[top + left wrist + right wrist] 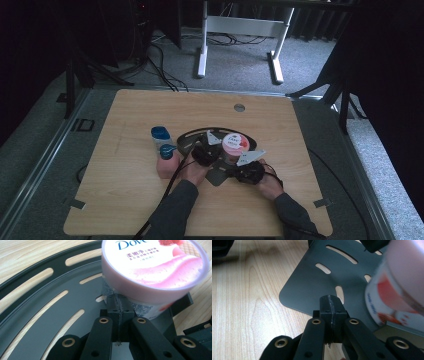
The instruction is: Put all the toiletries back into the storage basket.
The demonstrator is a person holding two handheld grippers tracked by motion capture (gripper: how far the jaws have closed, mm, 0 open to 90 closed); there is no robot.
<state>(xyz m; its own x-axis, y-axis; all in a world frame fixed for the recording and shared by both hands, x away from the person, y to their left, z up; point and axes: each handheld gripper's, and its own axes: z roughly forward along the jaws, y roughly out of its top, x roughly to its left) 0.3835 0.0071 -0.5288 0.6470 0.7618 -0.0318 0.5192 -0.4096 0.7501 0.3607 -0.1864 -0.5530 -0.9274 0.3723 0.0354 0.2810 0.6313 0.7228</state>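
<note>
A pink Dove tub (234, 144) with a printed lid stands on a black slotted plate (186, 141) in the middle of the wooden table. My left gripper (210, 148) sits just left of the tub. In the left gripper view its jaws are shut with nothing between them, and the fingertips (119, 303) rest at the foot of the tub (155, 267) above the plate (50, 310). My right gripper (245, 164) is at the tub's near right, also shut and empty (331, 306). It hovers over the plate's corner (312, 287), with the tub (392, 292) close on its right.
A blue-capped bottle (161, 135) and a pink container with a blue lid (167, 162) stand left of the plate. A round grommet (239, 107) sits near the table's far edge. A white desk frame (240, 25) stands on the floor beyond. Cables trail from both grippers toward the near edge.
</note>
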